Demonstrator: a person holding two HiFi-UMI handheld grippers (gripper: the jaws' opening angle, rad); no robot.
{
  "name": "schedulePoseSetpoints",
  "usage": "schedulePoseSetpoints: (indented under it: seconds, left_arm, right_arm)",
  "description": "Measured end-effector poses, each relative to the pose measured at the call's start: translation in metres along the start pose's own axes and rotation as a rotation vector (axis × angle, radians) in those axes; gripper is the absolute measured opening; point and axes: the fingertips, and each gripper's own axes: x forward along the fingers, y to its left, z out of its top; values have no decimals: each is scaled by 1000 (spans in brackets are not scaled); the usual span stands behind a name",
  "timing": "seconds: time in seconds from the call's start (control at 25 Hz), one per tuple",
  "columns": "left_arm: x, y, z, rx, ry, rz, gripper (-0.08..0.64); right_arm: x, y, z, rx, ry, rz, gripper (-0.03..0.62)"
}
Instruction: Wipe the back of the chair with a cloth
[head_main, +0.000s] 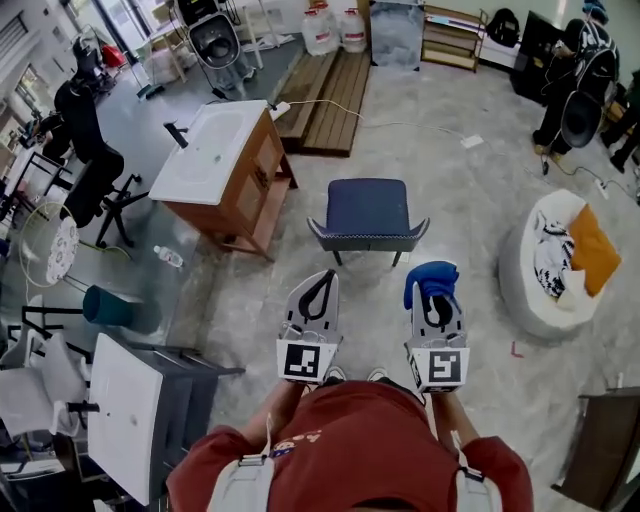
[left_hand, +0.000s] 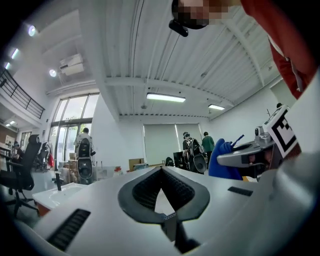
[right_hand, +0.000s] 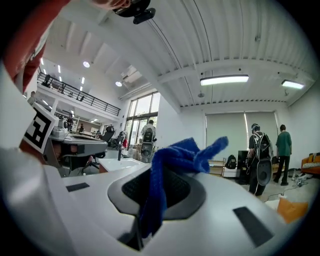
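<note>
I hold both grippers low in front of my chest. My left gripper (head_main: 320, 282) has its jaws together with nothing between them. My right gripper (head_main: 436, 296) has its jaws clamped on the blue cloth (right_hand: 172, 161), which bunches above the tips and hangs down between the pads. The blue chair (head_main: 368, 208) stands on the floor just ahead of both grippers, and neither gripper nor the cloth touches it. A wooden washbasin cabinet (head_main: 222, 160) stands off to the chair's left.
</note>
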Motion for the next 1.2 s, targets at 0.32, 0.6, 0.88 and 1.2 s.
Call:
schedulePoseSetpoints:
  seconds: [0.32,0.6,0.88,1.2]
  left_arm:
    - [-5,27,51,6,-95,11,13]
    - [-7,34,72,47,-127,23,14]
    - [-11,44,68,47,-123,49,14]
    - [-16,42,63,55,-114,53,12]
  right_arm:
    - [5,-10,72,-77,-155,-66,55]
    - [3,-24,85,-92,-174,-108,55]
    - [3,-22,79,-84,-156,-111,55]
    - [-1,-19,77,-86,-150,-106,55]
